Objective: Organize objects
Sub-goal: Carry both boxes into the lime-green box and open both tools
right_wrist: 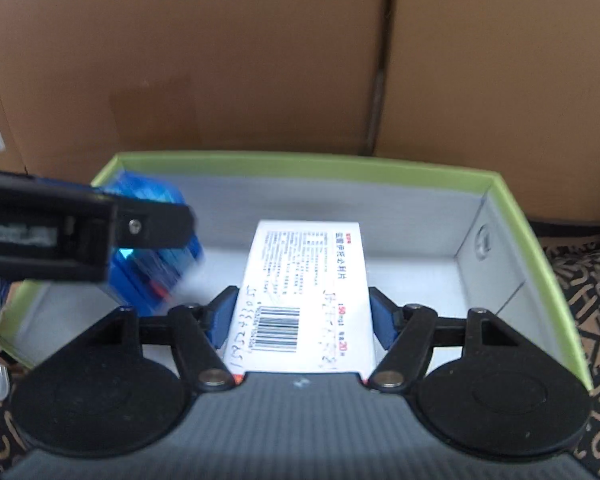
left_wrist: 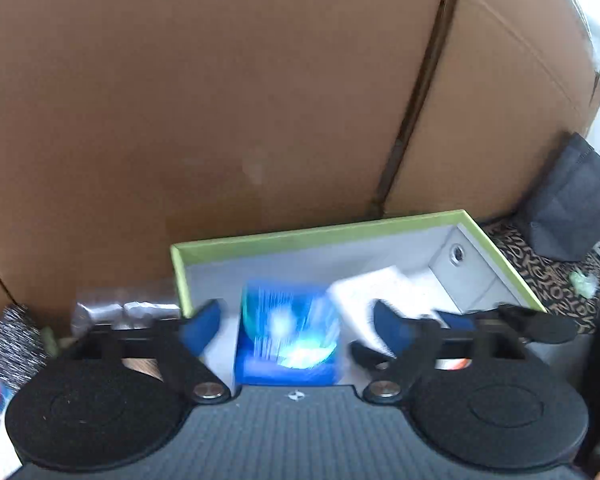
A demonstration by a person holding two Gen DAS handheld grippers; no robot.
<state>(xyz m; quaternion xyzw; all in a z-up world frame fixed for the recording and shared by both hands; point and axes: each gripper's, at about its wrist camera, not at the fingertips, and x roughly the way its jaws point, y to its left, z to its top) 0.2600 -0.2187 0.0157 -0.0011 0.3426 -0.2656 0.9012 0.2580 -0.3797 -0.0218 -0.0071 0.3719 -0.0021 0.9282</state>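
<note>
We hold a hand-held gripper in each hand over a green-rimmed box with a pale grey inside, which sits against a wall of brown cardboard.

Our left hand-held gripper stands wide, its blue pads well apart. Between them, touching neither pad, is a blue packet, blurred in the left wrist view; it is inside the green-rimmed box near its left wall. We cannot tell whether it rests on the box floor or is in the air. In the right wrist view this packet shows left of our right hand-held gripper, partly behind a black finger of the left one.

Our right hand-held gripper is closed on a white medicine carton, a blue pad pressing each long side. The carton lies flat-faced towards the camera, with printed text, a barcode and some handwriting, and points ahead of the gripper above the middle of the box. In the left wrist view the same white carton appears to the right of the blue packet.

Outside the box, right of the right gripper, a dark patterned cloth covers the surface. In the left wrist view a dark grey fabric bag stands beyond the box's far right corner, and clear plastic wrapping lies just left of the box.
</note>
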